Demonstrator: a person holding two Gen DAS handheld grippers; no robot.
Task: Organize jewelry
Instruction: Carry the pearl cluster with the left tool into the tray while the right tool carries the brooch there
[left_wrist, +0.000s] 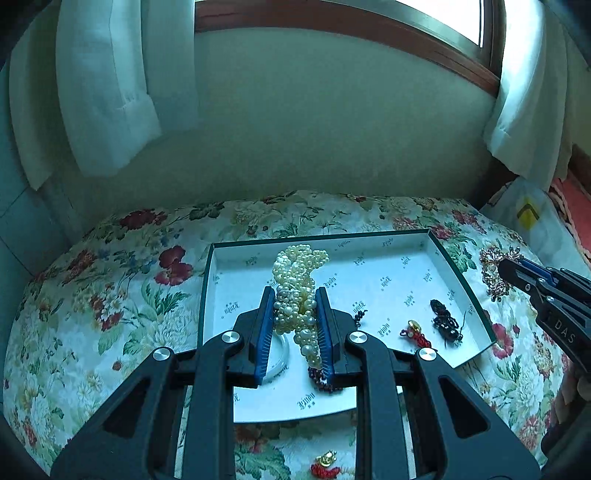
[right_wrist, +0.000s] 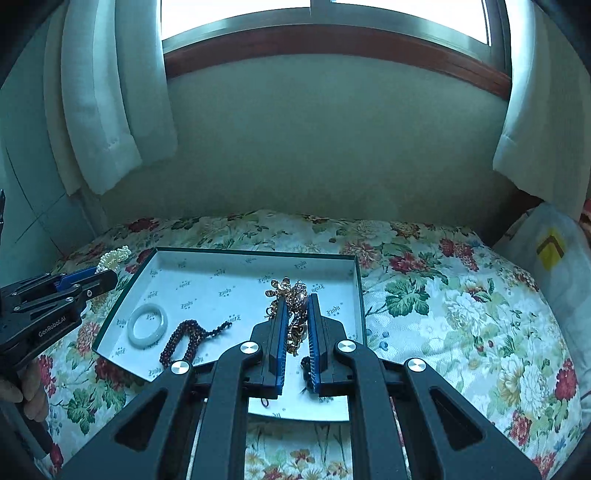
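Note:
My left gripper (left_wrist: 295, 295) is shut on a bundle of cream pearl strands (left_wrist: 301, 269), held above the white-lined box (left_wrist: 369, 258). My right gripper (right_wrist: 297, 299) is shut on a tangled gold and brown chain piece (right_wrist: 291, 291), also above the box (right_wrist: 221, 266). In the box lie a pale jade bangle (right_wrist: 147, 325), a dark red bead string (right_wrist: 188, 338), a red knot charm with gold (left_wrist: 415, 332) and a black beaded piece (left_wrist: 445, 321). The right gripper (left_wrist: 508, 271) and its chain piece (left_wrist: 495, 266) show at the right edge of the left wrist view.
The box sits on a floral cloth (right_wrist: 443, 295) against a pale wall under a window, with white curtains (left_wrist: 107, 92) at both sides. Another red and gold charm (left_wrist: 327, 463) lies on the cloth in front of the box. A white bag (right_wrist: 550, 251) stands at the right.

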